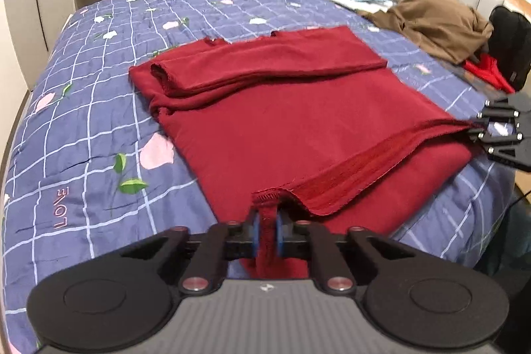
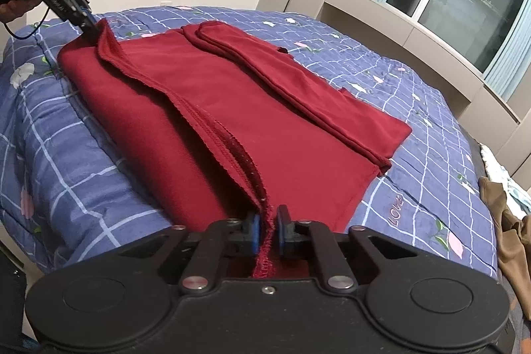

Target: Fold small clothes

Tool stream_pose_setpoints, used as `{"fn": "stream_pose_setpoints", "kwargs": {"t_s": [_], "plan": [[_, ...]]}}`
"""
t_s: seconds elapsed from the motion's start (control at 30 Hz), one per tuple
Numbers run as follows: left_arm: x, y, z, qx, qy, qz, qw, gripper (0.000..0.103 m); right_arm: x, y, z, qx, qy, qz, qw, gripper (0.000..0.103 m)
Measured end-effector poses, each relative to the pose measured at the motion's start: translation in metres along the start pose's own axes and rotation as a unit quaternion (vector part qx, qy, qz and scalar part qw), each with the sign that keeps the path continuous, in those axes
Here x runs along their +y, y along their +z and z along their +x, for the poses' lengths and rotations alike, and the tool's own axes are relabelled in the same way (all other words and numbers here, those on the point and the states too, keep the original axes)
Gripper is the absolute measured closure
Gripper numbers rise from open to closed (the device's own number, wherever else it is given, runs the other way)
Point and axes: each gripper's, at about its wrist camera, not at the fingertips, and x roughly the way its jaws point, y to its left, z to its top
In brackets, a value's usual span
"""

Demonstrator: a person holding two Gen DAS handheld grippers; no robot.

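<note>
Left tongs [image 1: 265,229]: I pinch the hem of the red garment [image 1: 265,121].
Right tongs [image 2: 267,229]: clamped on the hem's other corner.
Garment: ahead of both tongs — spread on the bed [image 1: 99,128], sleeve folded across.

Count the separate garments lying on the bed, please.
3, maybe more. The dark red knit garment is spread mid-bed, the crumpled brown garment lies by the headboard, and a bright red cloth peeks from beneath it. Others may be hidden.
</note>
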Motion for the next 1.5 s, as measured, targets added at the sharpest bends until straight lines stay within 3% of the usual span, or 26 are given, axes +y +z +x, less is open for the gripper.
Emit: {"fn": "stream_pose_setpoints", "kwargs": {"t_s": [0.17, 0.37, 0.63, 0.83, 0.97, 1.17, 1.43, 1.5], "plan": [[-0.01, 0.006, -0.014, -0.031, 0.027, -0.004, 0.9991, 0.097, -0.007, 0.008, -0.006, -0.007, -0.002, 0.006, 1.0, 0.097], [-0.003, 0.034, -0.032, -0.08, 0.042, -0.045, 0.9949, 0.098, -0.034, 0.029, -0.007, -0.031, -0.013, 0.028, 0.999, 0.097], [0.014, 0.098, -0.033, -0.128, 0.07, -0.048, 0.9881, 0.098, -0.089, 0.08, 0.015, -0.071, -0.044, -0.002, 0.997, 0.097], [0.041, 0.152, -0.014, -0.151, 0.096, -0.059, 0.9821, 0.098, -0.137, 0.127, 0.06, -0.085, -0.068, -0.038, 0.993, 0.097], [0.067, 0.186, 0.016, -0.142, 0.11, -0.075, 0.981, 0.098, -0.162, 0.153, 0.103, -0.075, -0.069, -0.054, 0.993, 0.097], [0.112, 0.219, 0.081, -0.09, 0.11, -0.126, 0.9818, 0.098, -0.19, 0.173, 0.188, -0.012, -0.038, -0.044, 0.998, 0.097], [0.14, 0.216, 0.144, -0.047, 0.121, -0.149, 0.9802, 0.098, -0.198, 0.167, 0.266, 0.047, -0.004, -0.008, 0.999, 0.096], [0.143, 0.213, 0.155, -0.039, 0.122, -0.156, 0.9795, 0.098, -0.199, 0.164, 0.277, 0.052, -0.002, -0.008, 0.999, 0.091]]}}
